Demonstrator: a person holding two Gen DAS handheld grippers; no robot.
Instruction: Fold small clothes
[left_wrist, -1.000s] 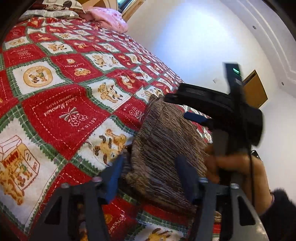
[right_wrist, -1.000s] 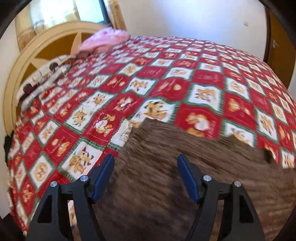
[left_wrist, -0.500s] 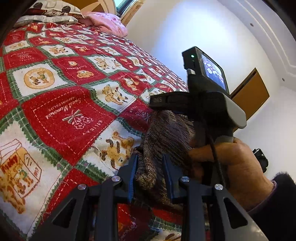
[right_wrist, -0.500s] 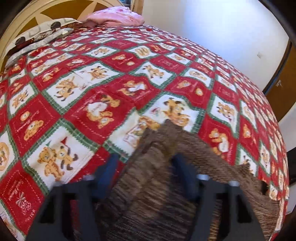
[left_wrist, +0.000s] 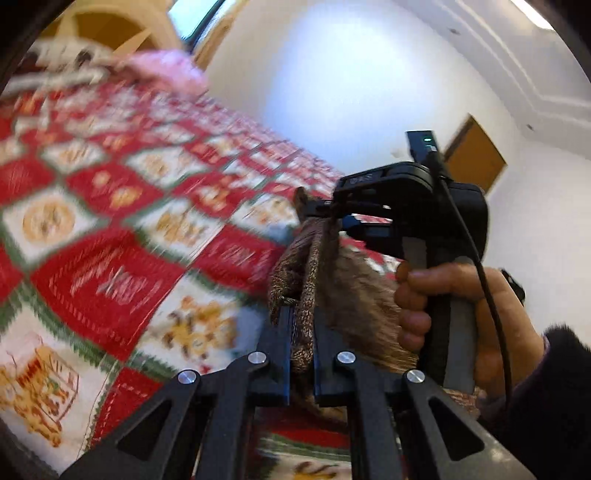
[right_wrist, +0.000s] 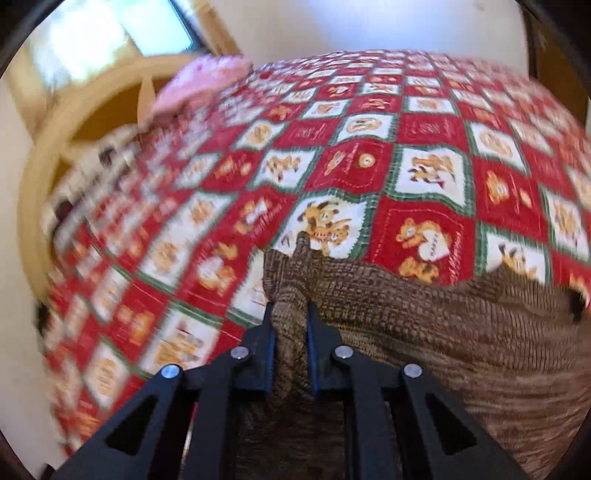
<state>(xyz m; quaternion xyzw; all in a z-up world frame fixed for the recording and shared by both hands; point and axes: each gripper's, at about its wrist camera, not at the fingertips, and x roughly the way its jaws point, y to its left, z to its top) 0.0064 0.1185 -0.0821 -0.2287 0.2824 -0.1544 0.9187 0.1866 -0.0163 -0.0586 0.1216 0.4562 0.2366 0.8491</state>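
A brown knitted garment (right_wrist: 424, 325) lies on a red, white and green patchwork quilt (right_wrist: 369, 166). My right gripper (right_wrist: 290, 314) is shut on a bunched edge of the garment, which spreads out to the right. My left gripper (left_wrist: 301, 325) is shut on another pinched edge of the same garment (left_wrist: 306, 280) and holds it above the quilt (left_wrist: 110, 258). In the left wrist view the right gripper (left_wrist: 332, 214) shows just beyond, with a hand around its handle, shut on the cloth. Both views are blurred by motion.
A pink pillow (right_wrist: 207, 77) and a patterned pillow lie by the cream headboard (right_wrist: 74, 122) at the far end of the bed. A white wall and a wooden door (left_wrist: 476, 155) stand beyond the bed.
Both grippers have closed from open onto edges of the brown garment. They have lifted the pinched cloth off the quilt, and both cameras have tilted upward.
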